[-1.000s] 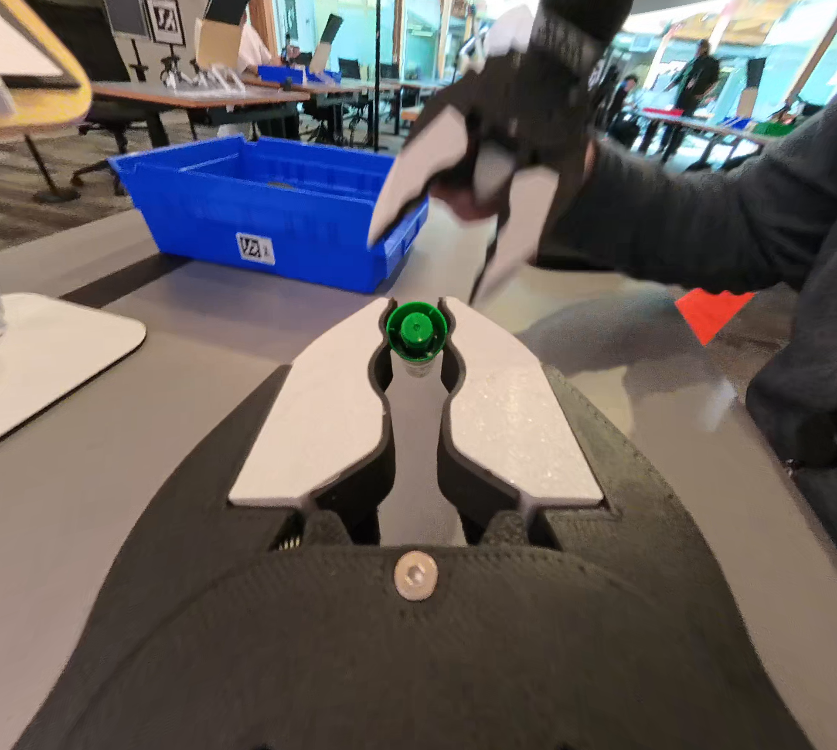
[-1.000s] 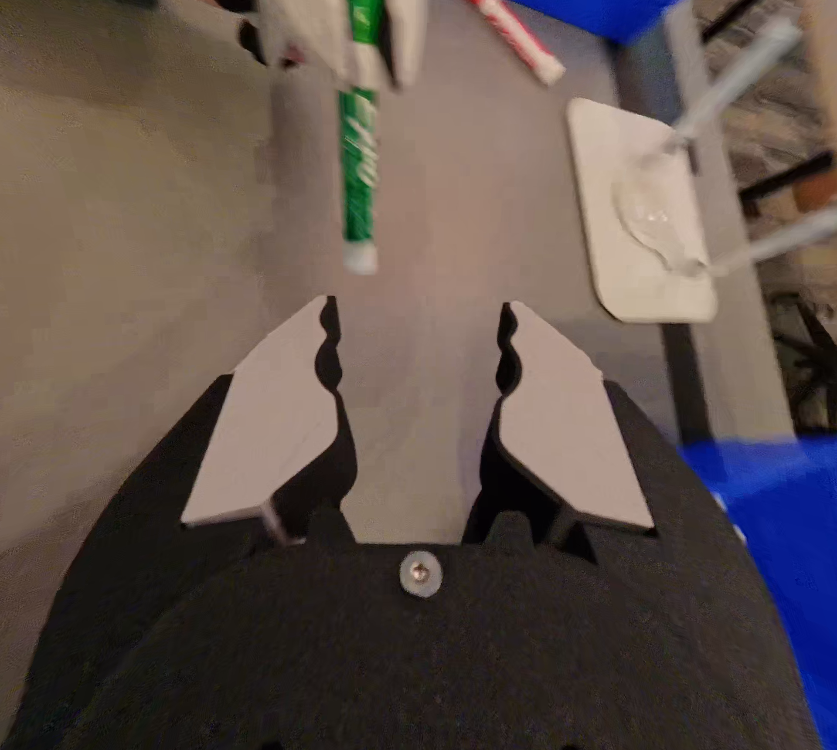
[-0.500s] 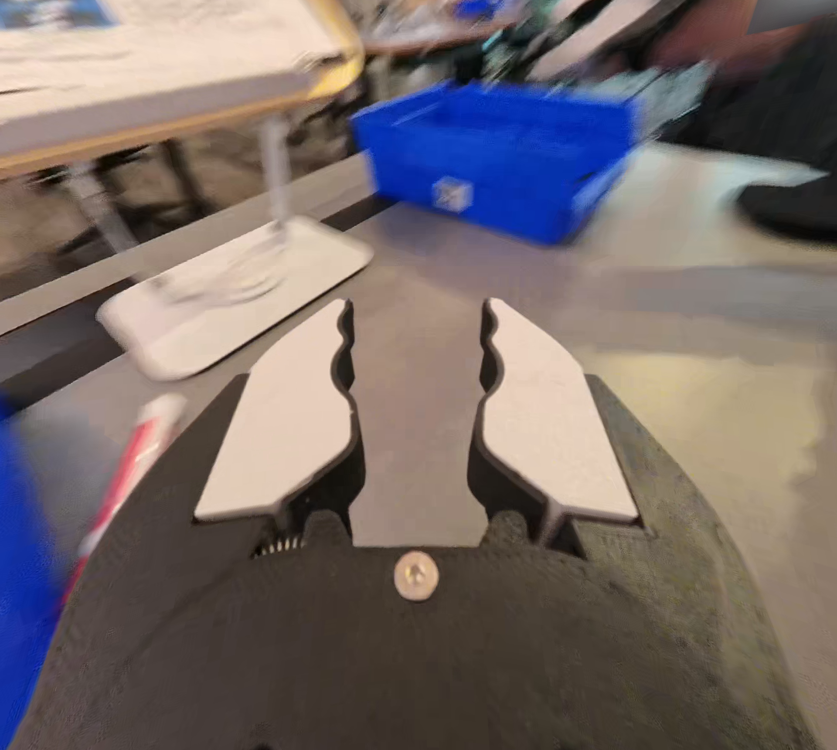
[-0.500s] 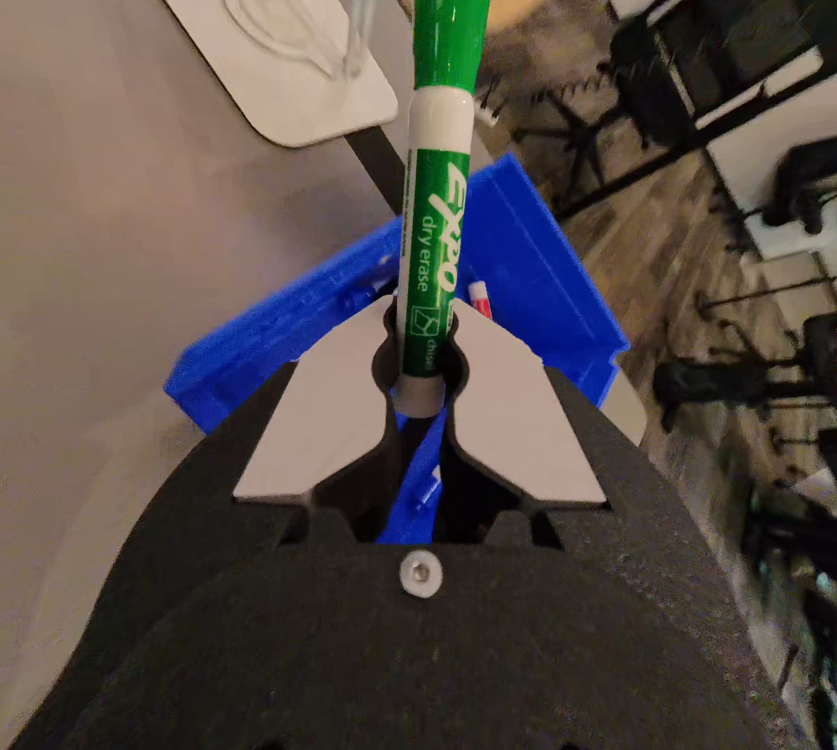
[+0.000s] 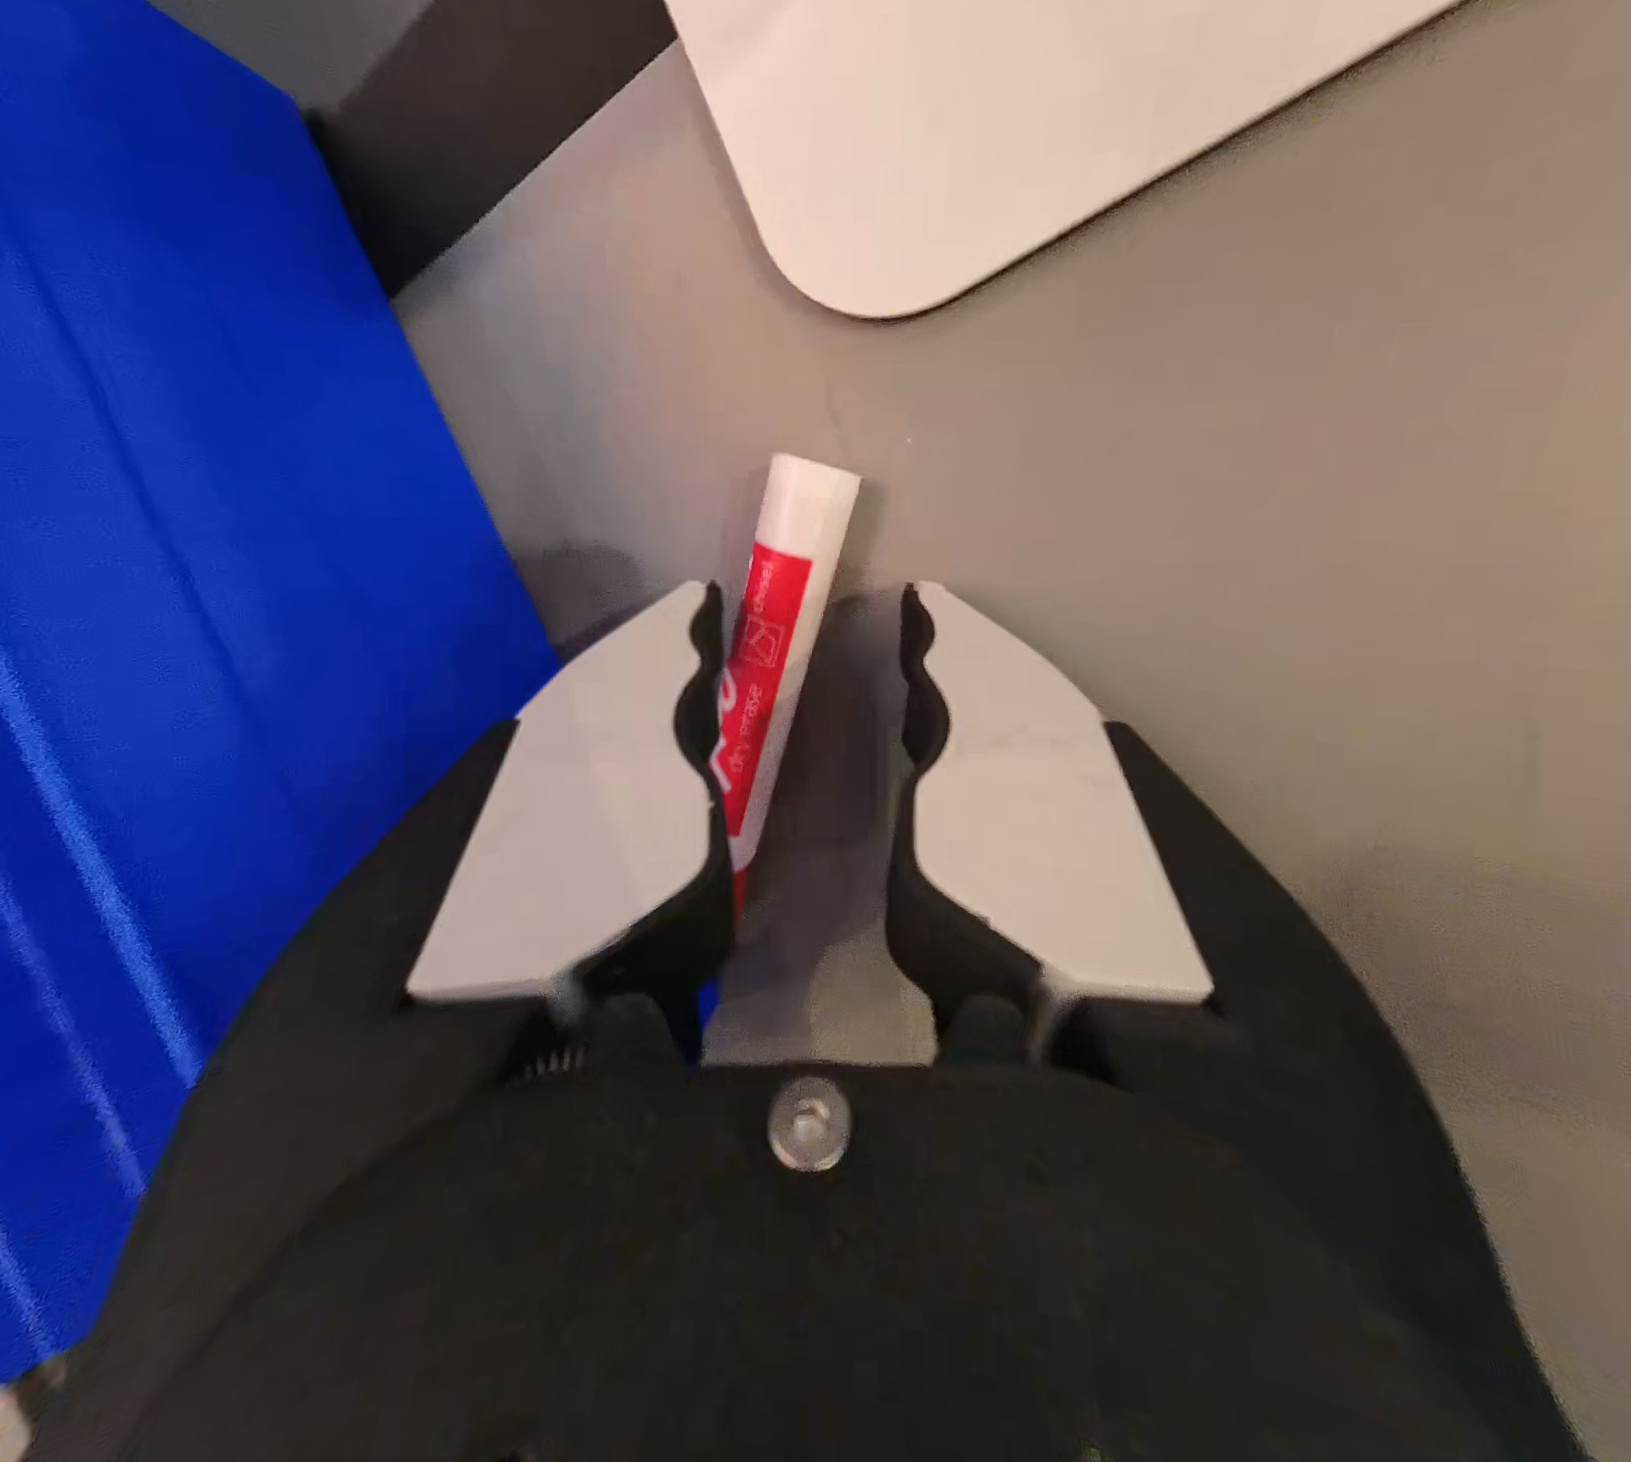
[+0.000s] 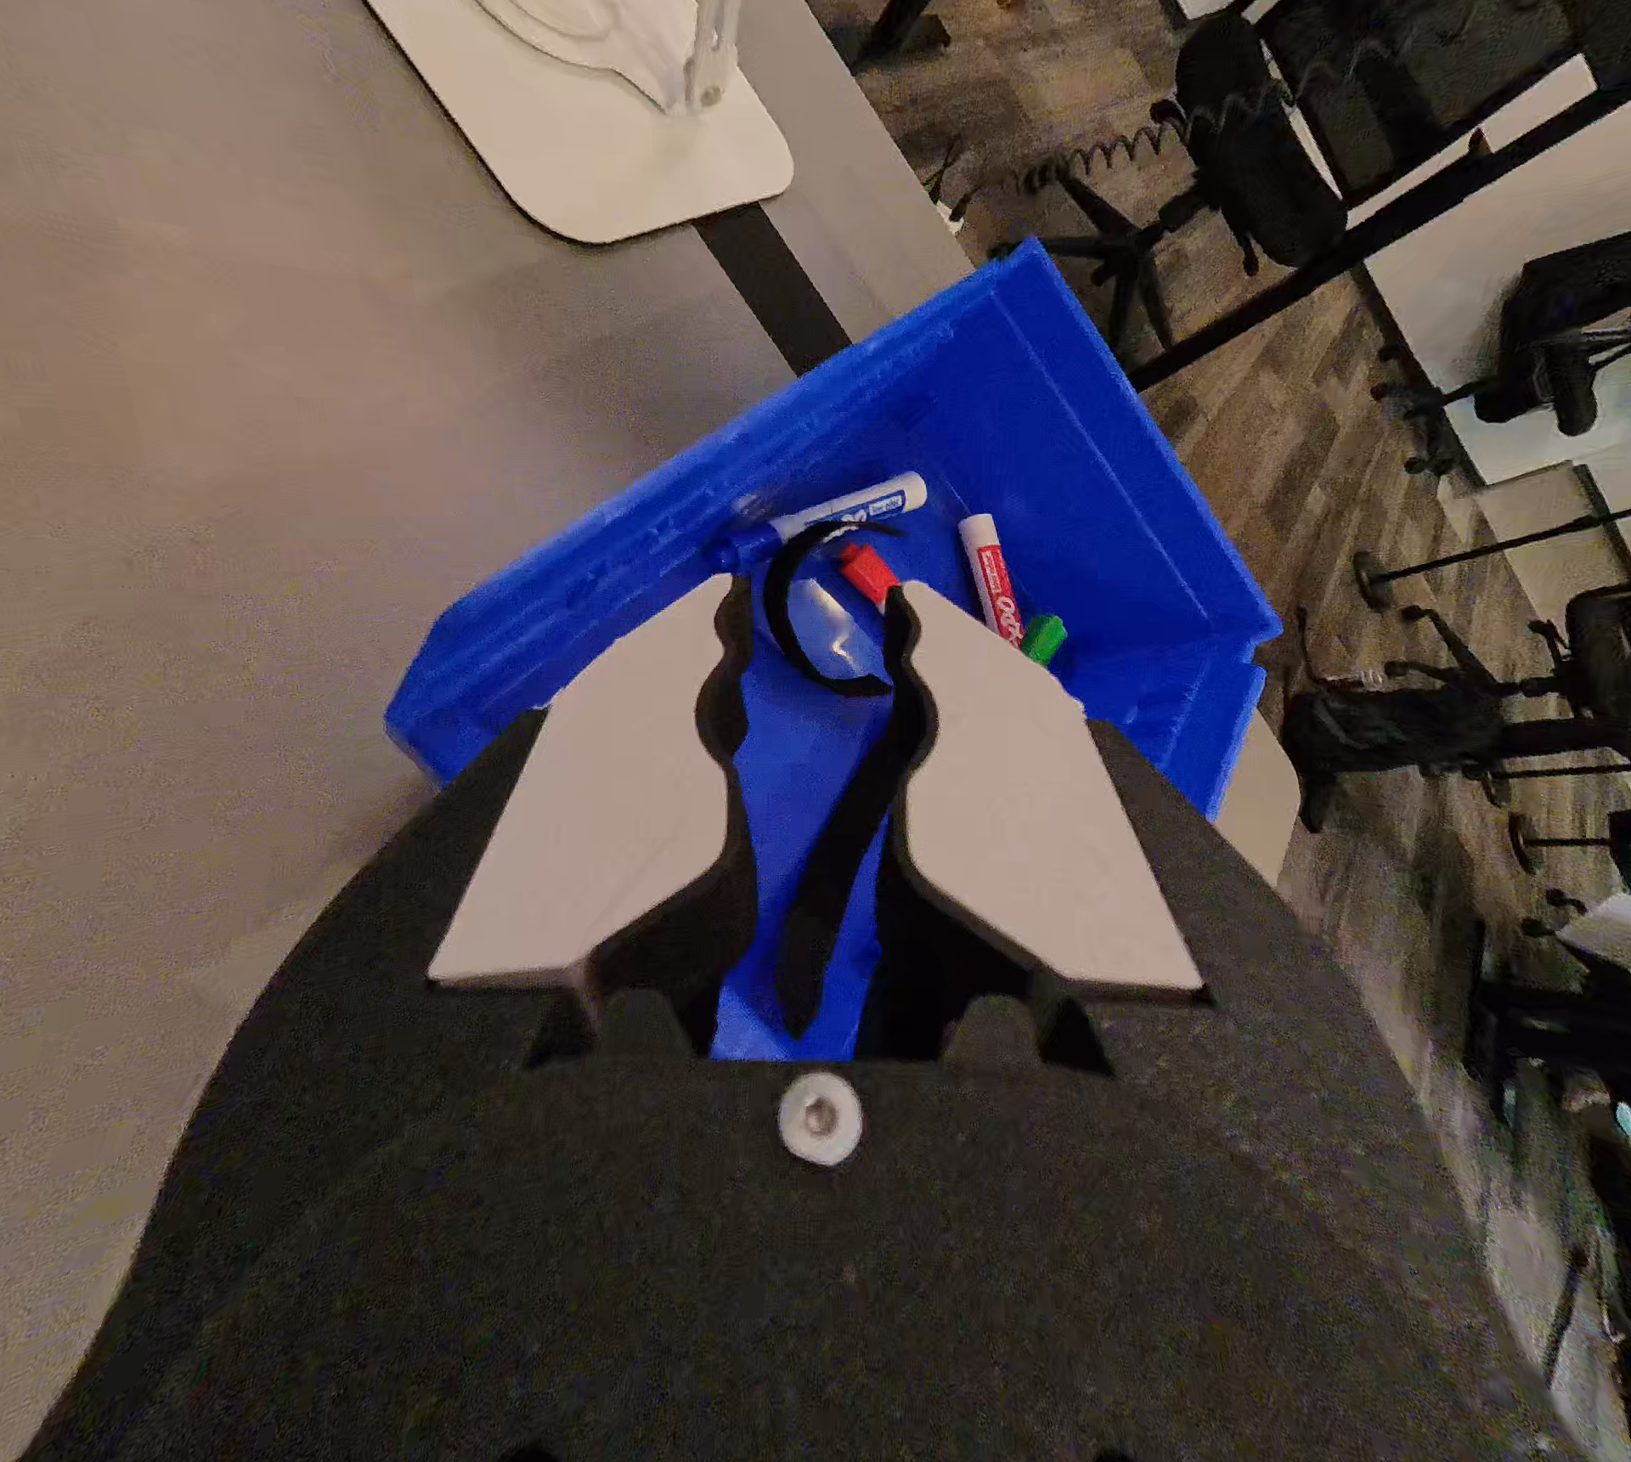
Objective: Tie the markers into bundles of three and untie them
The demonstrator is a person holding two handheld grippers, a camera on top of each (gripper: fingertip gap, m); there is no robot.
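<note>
In the left wrist view my left gripper (image 5: 810, 592) is open and points down at the grey table. A red marker (image 5: 777, 669) with a white end lies between the fingers, close to the left finger (image 5: 600, 802). In the right wrist view my right gripper (image 6: 816, 599) is open and empty above a blue bin (image 6: 1103, 449). In the bin lie a blue marker (image 6: 830, 515), a red marker (image 6: 993, 581), a red cap (image 6: 865, 568), a green marker's cap end (image 6: 1044, 638) and a black strap (image 6: 838, 846) with a loop. The strap runs along the right finger's inner edge.
A blue bin wall (image 5: 221, 537) stands just left of the left gripper. A white base plate (image 5: 1059, 52) lies beyond the red marker; in the right wrist view it (image 6: 574, 52) carries a clear stand. The table edge, floor and chairs (image 6: 1280, 140) are right of the bin. My hands' fingertips stand some 40 centimeters from each other. The black strap (image 6: 838, 846) lies around 15 centimeters away from my right fingertips.
The right gripper held the green marker upright over the bin; now it is open and the marker lies in the bin. The left gripper tilted down over the red marker.
</note>
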